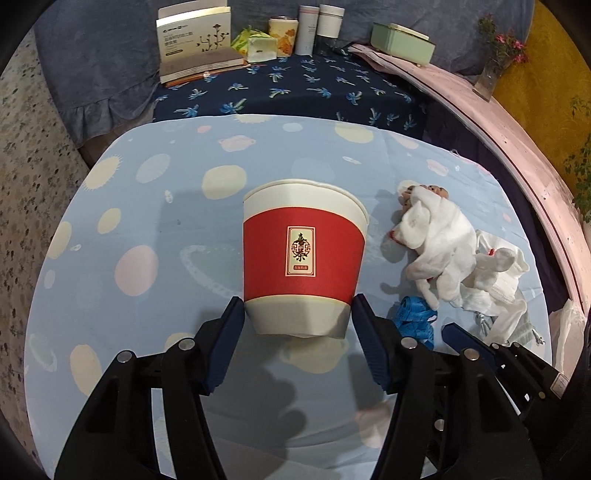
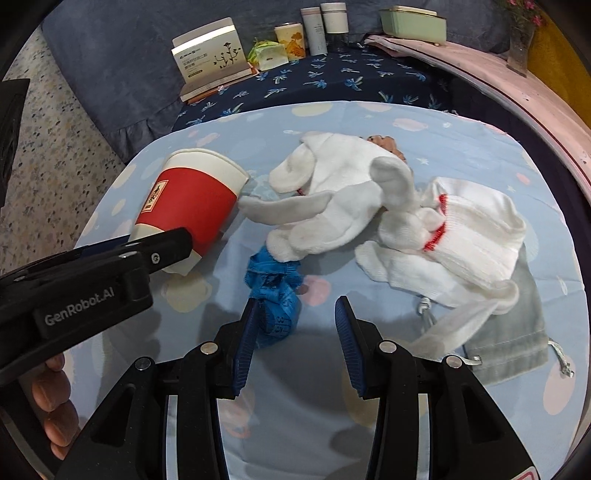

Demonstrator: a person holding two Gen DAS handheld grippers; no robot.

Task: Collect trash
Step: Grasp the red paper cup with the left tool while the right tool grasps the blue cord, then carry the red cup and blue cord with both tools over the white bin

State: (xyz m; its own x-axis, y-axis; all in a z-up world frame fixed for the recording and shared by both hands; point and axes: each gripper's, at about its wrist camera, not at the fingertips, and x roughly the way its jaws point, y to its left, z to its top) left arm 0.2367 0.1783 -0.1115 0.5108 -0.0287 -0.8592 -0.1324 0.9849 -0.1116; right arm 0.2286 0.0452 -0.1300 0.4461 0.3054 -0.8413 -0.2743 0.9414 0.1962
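A red-and-white paper cup (image 1: 304,251) is clamped at its dented base in my left gripper (image 1: 298,314), which holds it tilted with the rim pointing away. The right wrist view shows that cup (image 2: 192,195) leaning just above the blue spotted tablecloth (image 2: 443,122). My right gripper (image 2: 298,306) stands open low over the cloth. A crumpled blue measuring tape (image 2: 275,295) lies against its left finger, and nothing touches the right one. White socks (image 2: 332,192) lie heaped just beyond the tape.
A grey drawstring pouch (image 2: 517,332) lies under the socks at the right. A person's fingers (image 2: 51,398) grip the left tool. Boxes and tins (image 1: 288,33), a green box (image 1: 402,44) and a flower vase (image 1: 495,70) line the back. Speckled floor (image 1: 29,147) lies left of the table.
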